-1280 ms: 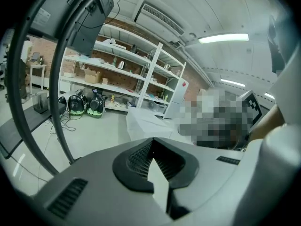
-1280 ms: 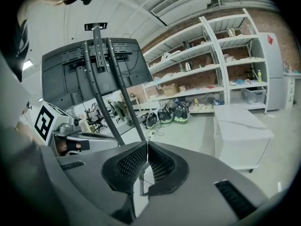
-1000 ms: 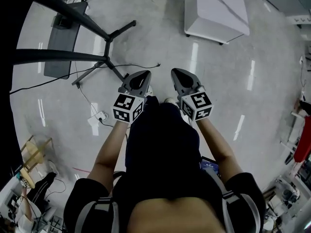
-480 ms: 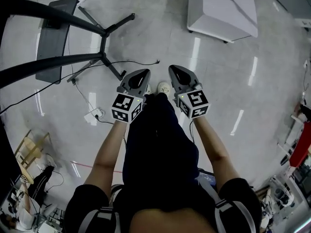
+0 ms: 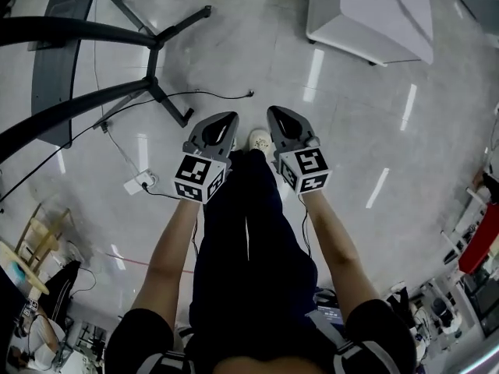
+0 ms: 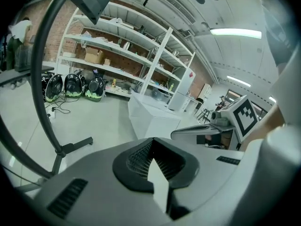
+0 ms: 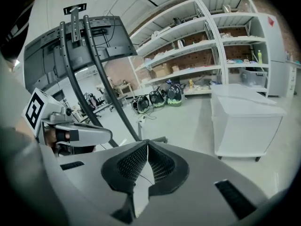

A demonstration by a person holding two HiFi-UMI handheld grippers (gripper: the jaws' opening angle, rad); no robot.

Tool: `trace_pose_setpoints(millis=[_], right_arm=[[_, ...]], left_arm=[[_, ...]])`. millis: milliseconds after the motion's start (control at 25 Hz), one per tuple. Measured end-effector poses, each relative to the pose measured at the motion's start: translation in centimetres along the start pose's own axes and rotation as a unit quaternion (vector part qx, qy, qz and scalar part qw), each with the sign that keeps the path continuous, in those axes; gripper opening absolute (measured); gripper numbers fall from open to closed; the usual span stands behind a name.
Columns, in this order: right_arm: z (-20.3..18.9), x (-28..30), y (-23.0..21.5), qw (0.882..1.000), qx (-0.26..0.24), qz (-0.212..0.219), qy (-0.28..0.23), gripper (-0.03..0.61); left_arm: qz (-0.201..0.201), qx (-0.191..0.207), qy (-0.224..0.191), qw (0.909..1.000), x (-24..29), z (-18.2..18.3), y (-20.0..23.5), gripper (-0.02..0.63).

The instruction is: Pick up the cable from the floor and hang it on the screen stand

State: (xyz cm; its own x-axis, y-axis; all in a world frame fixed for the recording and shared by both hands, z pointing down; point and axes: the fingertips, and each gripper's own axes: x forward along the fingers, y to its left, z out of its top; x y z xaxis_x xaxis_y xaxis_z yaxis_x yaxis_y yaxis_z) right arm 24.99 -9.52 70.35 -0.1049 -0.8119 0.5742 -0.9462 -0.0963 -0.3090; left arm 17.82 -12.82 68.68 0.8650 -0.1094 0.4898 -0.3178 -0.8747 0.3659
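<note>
Far left in the head view, the dark screen point(image 5: 51, 53) hangs over the grey floor point(image 5: 351, 146). Just right of it the screen stand point(image 5: 160, 96) spreads its black legs. Below the stand a small white plug block point(image 5: 136, 182) lies on the floor with a thin lead running off it.

Now the cable point(image 5: 210, 93): a thin black line lying flat on the floor. It curves out from beside the stand's nearest foot and ends in a little plug just ahead of the left tool. Neither tool touches it.

The left tool point(image 5: 222, 125) hovers above the floor, held out past the person's knees. Its own view shows the jaws pressed together at the tip with nothing between them, only pale floor behind. That view also takes in long shelves point(image 6: 117, 55) along a brick wall.

Between the two tools a pale shoe point(image 5: 260, 140) peeks out under dark trousers point(image 5: 249, 232). The right tool point(image 5: 279, 119) sits beside its partner, and its jaws are closed tight and empty too.

Top right, a white cabinet point(image 5: 366, 22) stands on the floor, well apart from the cable.
</note>
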Motion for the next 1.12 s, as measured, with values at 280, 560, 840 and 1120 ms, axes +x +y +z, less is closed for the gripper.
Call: trace_pose_setpoints(millis=[280,560,840,1120], right_arm=[[-5.2,4.7,-2.9,1.0,0.013,-0.016,0.015,0.025],[-9.9,9.4,-5.0,0.998,0.044,-0.031,0.018,0.025],[-14.5,13.1,-6.5,0.998,0.047,-0.024,0.031,0.025],[-19.9,16.3,-9.7,0.996,0.064,-0.033,0.05,0.026]], left_arm=[[0.002,-0.022,0.007,0.9997,3.5,-5.4,2.6,0.003],[0.007,-0.026,0.03,0.9992,6.7,-11.3,5.7,0.003],[-0.003,-0.023,0.046,0.9987,10.2,-16.8,8.1,0.003],[-0.01,-0.042,0.047,0.9979,14.0,-22.1,10.2,0.003]])
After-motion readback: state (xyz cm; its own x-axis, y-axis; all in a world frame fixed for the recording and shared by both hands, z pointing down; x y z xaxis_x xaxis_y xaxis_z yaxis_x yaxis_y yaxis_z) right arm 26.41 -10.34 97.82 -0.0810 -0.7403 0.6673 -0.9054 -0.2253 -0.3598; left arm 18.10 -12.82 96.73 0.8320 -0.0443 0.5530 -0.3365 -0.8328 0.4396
